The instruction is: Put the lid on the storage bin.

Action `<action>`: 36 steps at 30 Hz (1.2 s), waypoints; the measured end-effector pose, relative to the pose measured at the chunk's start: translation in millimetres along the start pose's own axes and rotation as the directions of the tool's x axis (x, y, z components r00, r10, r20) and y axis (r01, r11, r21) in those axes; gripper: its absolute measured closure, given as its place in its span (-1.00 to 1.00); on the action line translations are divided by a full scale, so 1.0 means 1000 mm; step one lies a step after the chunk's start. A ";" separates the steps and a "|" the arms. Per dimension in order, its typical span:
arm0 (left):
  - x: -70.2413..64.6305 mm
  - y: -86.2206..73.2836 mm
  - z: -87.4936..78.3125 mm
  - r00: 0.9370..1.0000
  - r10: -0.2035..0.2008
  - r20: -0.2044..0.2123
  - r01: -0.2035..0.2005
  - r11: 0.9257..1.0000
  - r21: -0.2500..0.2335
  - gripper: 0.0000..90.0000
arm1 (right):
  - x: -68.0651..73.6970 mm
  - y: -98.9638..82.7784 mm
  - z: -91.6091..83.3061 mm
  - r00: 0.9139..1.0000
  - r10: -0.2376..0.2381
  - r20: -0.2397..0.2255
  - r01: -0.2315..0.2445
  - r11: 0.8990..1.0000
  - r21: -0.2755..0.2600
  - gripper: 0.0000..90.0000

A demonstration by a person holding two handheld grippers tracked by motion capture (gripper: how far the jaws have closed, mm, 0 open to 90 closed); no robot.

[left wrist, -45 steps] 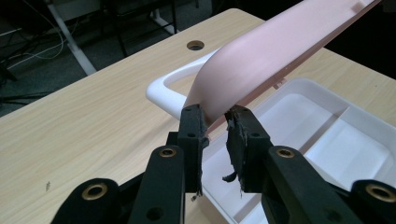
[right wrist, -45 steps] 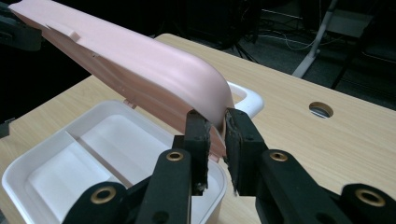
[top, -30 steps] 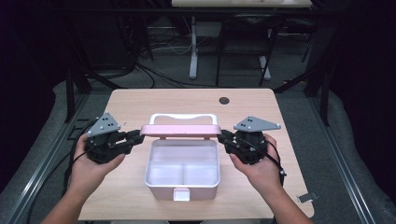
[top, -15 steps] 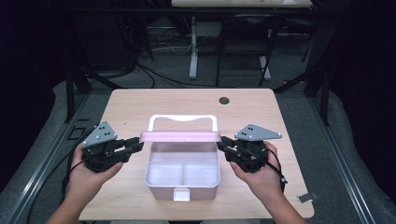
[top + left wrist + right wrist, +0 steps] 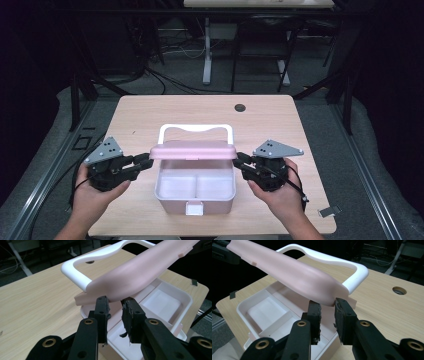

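Holding the pink lid point(image 5: 193, 150) by its two ends, you keep it raised and tilted above the box point(image 5: 195, 189), which sits open on the table point(image 5: 150, 115) with its white handle point(image 5: 195, 129) behind the lid. Your left gripper point(image 5: 146, 161) is narrowly parted, jaws clamped on the lid's left edge. Your right gripper point(image 5: 239, 160) is likewise narrowly parted, jaws clamped on the lid's right edge. Both grippers flank the box, just beside its upper corners.
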State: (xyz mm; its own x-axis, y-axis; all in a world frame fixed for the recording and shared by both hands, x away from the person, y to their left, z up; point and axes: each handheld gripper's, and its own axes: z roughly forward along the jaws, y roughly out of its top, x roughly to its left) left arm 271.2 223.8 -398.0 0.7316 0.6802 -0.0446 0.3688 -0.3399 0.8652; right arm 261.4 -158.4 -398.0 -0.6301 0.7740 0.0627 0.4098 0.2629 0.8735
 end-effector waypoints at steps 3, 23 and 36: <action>-0.001 -0.004 0.000 1.000 0.000 0.006 0.000 1.000 -0.001 0.65 | 0.000 -0.004 0.000 1.000 0.005 -0.012 -0.005 1.000 -0.001 0.67; -0.006 -0.034 0.004 1.000 -0.010 0.022 0.010 1.000 0.025 0.60 | 0.001 -0.035 0.001 0.997 0.028 -0.066 -0.027 1.000 0.014 0.66; -0.011 -0.053 0.005 1.000 -0.011 0.028 0.010 0.999 0.049 0.58 | 0.005 -0.057 0.005 0.996 0.035 -0.086 -0.032 0.999 0.042 0.66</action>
State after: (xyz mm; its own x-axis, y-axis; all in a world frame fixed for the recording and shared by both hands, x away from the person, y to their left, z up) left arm 246.6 231.5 -445.9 0.7434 0.6653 -0.0683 0.4036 -0.3648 0.8390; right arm 238.6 -166.9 -450.3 -0.6696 0.7304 0.1349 0.4571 0.2621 0.8499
